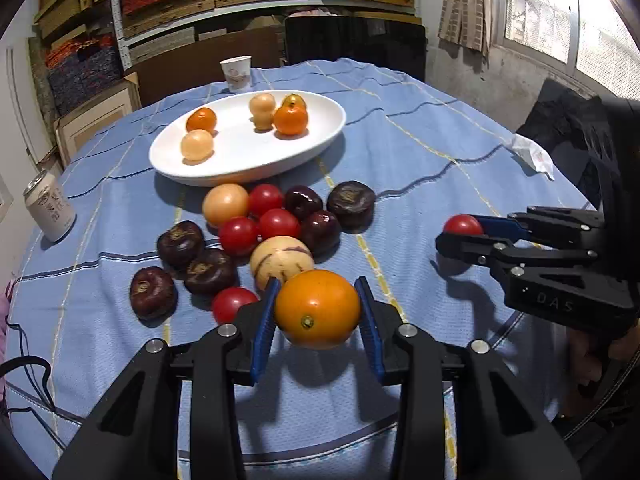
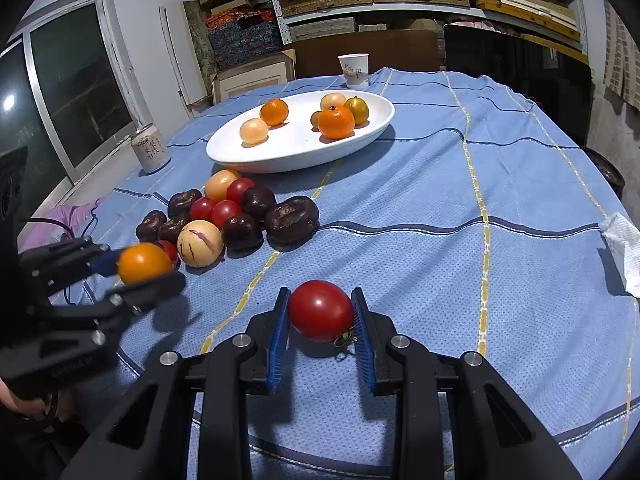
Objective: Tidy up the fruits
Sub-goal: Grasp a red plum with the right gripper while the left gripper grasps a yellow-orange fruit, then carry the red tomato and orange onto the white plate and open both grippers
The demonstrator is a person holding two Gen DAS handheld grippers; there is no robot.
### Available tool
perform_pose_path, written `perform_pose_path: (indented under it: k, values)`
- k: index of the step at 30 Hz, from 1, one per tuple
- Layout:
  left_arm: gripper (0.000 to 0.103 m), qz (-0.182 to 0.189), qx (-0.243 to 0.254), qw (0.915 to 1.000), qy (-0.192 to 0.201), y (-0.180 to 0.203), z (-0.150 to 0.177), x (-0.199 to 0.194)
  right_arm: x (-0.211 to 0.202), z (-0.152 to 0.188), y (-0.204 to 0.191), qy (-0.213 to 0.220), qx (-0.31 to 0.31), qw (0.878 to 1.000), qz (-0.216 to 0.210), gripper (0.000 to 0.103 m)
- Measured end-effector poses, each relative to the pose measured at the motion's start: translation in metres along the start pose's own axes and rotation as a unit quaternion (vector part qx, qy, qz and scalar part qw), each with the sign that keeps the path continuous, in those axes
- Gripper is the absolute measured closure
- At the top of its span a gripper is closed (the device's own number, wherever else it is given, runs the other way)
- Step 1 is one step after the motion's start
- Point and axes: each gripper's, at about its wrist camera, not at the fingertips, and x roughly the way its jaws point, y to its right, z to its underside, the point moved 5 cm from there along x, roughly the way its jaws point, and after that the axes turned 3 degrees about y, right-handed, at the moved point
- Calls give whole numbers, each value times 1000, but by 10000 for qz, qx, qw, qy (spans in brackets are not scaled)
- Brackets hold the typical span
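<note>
My left gripper (image 1: pixel 317 286) is shut on an orange fruit (image 1: pixel 318 310), held a little above the blue cloth; from the right wrist view the same gripper (image 2: pixel 148 269) and orange fruit (image 2: pixel 144 262) show at the left. My right gripper (image 2: pixel 320 295) is shut on a red tomato (image 2: pixel 320 310) low over the cloth, also visible as the right gripper (image 1: pixel 460 233) and tomato (image 1: pixel 462 224). A pile of red tomatoes (image 1: pixel 276 222), dark purple fruits (image 1: pixel 351 204) and a pale striped fruit (image 1: pixel 280 260) lies mid-table. Behind it a white plate (image 1: pixel 248 162) (image 2: pixel 300 160) holds oranges and pale fruits.
A drink can (image 1: pixel 50 212) (image 2: pixel 151 154) stands at the left table edge. A paper cup (image 1: pixel 236 74) (image 2: pixel 354 70) stands behind the plate. A crumpled tissue (image 1: pixel 534 156) (image 2: pixel 624 248) lies at the right edge. Shelves of boxes fill the back wall.
</note>
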Motion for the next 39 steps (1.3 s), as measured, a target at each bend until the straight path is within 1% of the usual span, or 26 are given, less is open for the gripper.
perform_pose_path:
  k: [7, 18, 23, 27, 31, 33, 36, 39]
  values:
    - [66, -161, -237, 9995, 126, -21, -1, -9, 0, 0, -1, 15, -22, 10000, 50, 72]
    - [66, -266, -473, 9981, 289, -43, -1, -22, 0, 0, -1, 6, -66, 9998, 174, 72]
    - [66, -308, -597, 9968, 428, -61, -12, -34, -6, -11, -5, 52, -177, 9997, 181, 72]
    - [66, -223, -733, 9959, 488, -80, -34, -40, -20, -45, -10, 329, -362, 9987, 173, 72]
    - [66, -88, -768, 9959, 467, -92, -65, -32, -24, -86, -14, 540, -564, 9968, 185, 72]
    - [66, -44, -745, 9962, 439, -95, -86, -20, -22, -106, -17, 617, -689, 9955, 224, 72]
    - [66, -123, -667, 9969, 404, -98, -111, 2, -8, -133, -20, 634, -790, 9946, 238, 72]
    - [66, 71, -849, 9962, 177, -104, -126, 32, 15, -151, -17, 510, -787, 9954, 214, 72]
